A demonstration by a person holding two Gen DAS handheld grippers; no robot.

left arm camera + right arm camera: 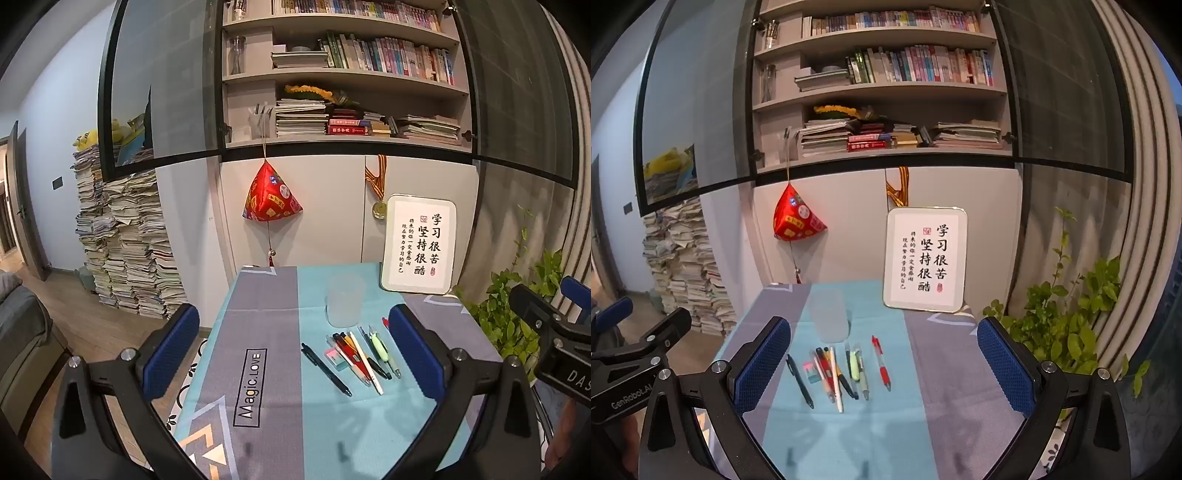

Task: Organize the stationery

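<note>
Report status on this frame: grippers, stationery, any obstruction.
Left gripper and right gripper open, empty, above the table. Pens and eraser loose beside the frosted cup. Nothing in the way.

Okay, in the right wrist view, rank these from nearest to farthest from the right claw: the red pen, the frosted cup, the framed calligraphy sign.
1. Red pen: lies on the cloth just ahead, between the open claw's fingers.
2. Frosted cup: stands behind the pens, left of centre.
3. Framed calligraphy sign: stands upright at the table's far edge, by the cabinet.
</note>
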